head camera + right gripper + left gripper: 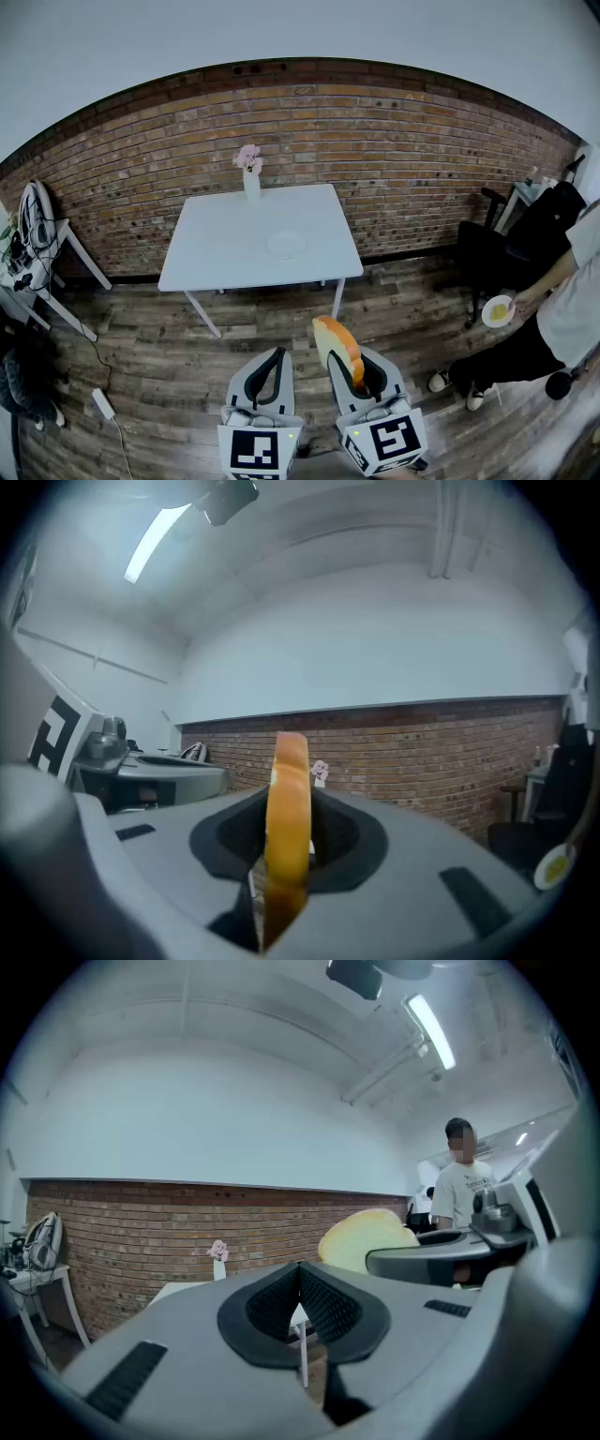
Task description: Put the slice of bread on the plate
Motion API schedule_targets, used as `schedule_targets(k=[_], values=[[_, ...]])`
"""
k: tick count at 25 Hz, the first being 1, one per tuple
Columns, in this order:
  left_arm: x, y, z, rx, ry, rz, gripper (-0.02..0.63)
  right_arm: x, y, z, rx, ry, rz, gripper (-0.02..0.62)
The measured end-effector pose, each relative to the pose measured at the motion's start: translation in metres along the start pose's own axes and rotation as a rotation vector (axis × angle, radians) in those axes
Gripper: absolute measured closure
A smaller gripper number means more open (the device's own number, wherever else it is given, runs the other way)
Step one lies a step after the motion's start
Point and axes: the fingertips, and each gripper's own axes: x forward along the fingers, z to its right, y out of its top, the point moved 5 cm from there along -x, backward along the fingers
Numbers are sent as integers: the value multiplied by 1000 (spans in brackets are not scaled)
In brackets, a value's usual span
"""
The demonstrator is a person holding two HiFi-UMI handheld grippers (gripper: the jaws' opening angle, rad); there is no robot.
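A slice of bread (337,350) with an orange crust stands on edge between the jaws of my right gripper (361,375), which is shut on it. The same bread (287,832) fills the middle of the right gripper view, and the bread (367,1238) also shows at the right of the left gripper view. My left gripper (267,373) hangs beside it, shut with nothing in it; its pads (300,1305) meet. Both grippers hover over the wooden floor, well short of the white table (216,253). A white plate (287,245) lies on that table.
A vase of pink flowers (250,169) stands at the table's far edge against the brick wall. A person (562,309) stands at the right holding a small plate (498,310), next to a black chair (492,248). A white side table (42,272) with gear is at the left.
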Motion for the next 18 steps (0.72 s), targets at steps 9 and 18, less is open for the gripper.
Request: schedule_targets(k=[9,18], values=[[13,-1,13,18,11,9,595,-3,-3,21,-8,-4,10,499],[22,-5,20,12,44,9,595,-4,-9,41,13,16,25,497]])
